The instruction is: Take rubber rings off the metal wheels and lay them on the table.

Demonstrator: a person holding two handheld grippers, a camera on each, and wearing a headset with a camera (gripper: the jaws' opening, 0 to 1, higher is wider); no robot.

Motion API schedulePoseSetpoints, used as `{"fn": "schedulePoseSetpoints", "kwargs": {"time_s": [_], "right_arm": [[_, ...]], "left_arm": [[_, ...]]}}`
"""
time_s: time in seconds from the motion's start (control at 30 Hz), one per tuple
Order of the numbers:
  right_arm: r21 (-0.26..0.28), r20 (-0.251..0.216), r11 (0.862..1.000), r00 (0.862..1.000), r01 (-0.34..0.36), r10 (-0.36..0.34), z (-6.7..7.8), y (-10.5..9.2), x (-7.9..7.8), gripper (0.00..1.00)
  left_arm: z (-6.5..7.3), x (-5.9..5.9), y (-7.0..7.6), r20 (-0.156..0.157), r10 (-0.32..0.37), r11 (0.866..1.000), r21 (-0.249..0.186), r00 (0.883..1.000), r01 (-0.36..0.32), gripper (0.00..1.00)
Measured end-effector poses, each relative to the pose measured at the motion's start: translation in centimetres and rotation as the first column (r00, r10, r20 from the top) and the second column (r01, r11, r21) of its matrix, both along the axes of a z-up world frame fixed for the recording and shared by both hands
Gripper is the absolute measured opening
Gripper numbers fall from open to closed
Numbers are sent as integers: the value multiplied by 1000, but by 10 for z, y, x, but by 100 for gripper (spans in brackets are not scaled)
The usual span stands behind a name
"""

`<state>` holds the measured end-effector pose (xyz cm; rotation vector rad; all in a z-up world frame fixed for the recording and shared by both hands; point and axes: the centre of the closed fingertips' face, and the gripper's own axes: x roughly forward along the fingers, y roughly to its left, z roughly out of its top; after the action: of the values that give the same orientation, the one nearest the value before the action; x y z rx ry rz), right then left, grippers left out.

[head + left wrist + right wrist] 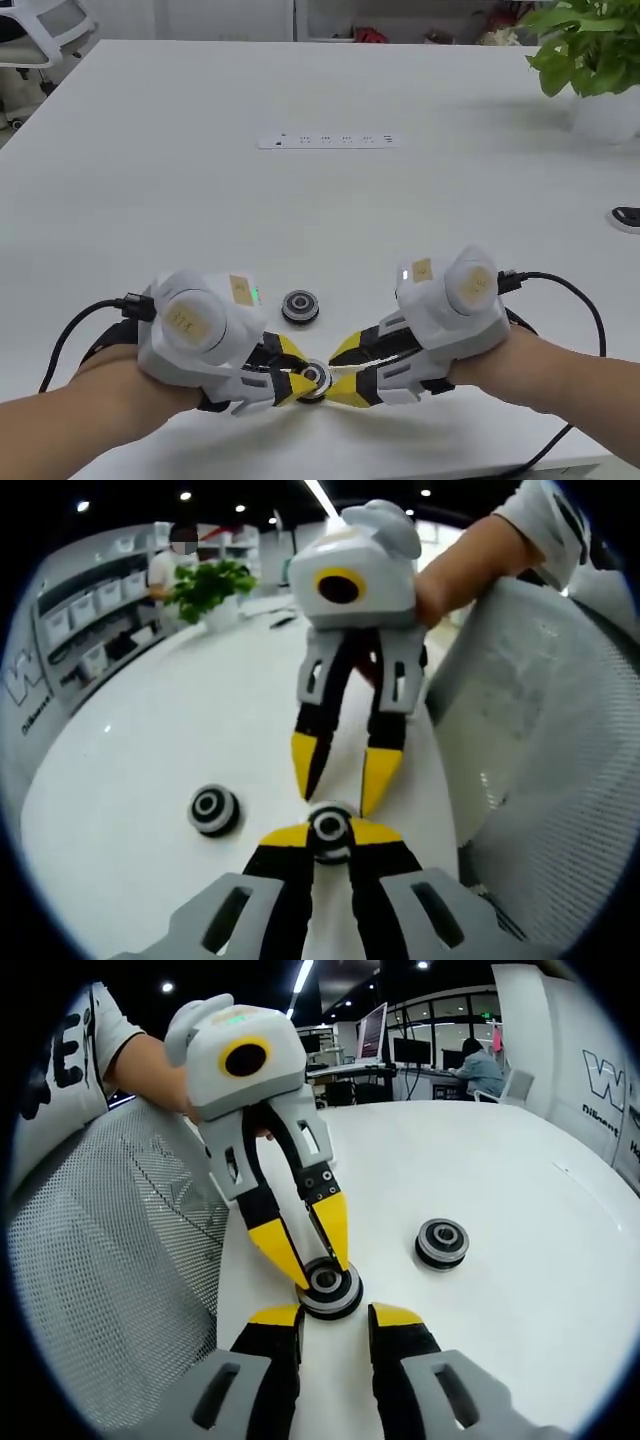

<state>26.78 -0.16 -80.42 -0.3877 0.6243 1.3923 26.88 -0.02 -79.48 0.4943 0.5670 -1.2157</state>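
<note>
A small metal wheel with a black rubber ring [313,377] sits near the table's front edge, between both grippers. My left gripper [297,385] comes in from the left and is shut on this wheel [330,828], its yellow tips pressed to either side. My right gripper [336,386] faces it from the right, jaws open, and its tips stop just short of the wheel [330,1288]. In the left gripper view one yellow fingertip [378,778] of the right gripper touches the wheel's rim. A second ringed wheel [300,306] [213,809] [442,1242] lies flat a little farther back.
A white power strip [328,141] lies mid-table. A potted plant [590,45] stands at the back right and a small black object [627,217] at the right edge. A mesh chair back [120,1240] is close behind the table's front edge [480,465].
</note>
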Motion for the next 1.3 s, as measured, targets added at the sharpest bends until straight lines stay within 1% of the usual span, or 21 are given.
{"fn": "schedulePoseSetpoints", "kwargs": {"time_s": [0.2,0.4,0.53,0.63,0.87,1.1,1.3], "right_arm": [[6,-27,1000,999,18,-18,-3,4,-1,25],[9,-35,1000,999,25,-24,-4,6,-2,26],[5,-34,1000,999,15,-15,-4,7,-4,23],[10,-47,1000,999,19,-19,-4,6,-4,23],[8,-62,1000,998,15,-14,-4,1,-6,17],[-3,-54,1000,999,7,-7,-4,0,-6,13],[-12,-52,1000,999,5,-6,-5,-3,-5,7]], "left_arm": [[0,0,0,0,1,1000,1,1000,-1,13],[0,0,0,1,2,1000,1,1000,-2,13],[0,0,0,0,2,1000,0,1000,-2,13],[0,0,0,0,2,1000,0,1000,-2,13],[0,0,0,-1,5,1000,-2,1000,-5,13],[0,-1,0,-2,9,1000,-1,1000,-9,13],[0,0,0,-2,10,1000,-2,1000,-10,13]]}}
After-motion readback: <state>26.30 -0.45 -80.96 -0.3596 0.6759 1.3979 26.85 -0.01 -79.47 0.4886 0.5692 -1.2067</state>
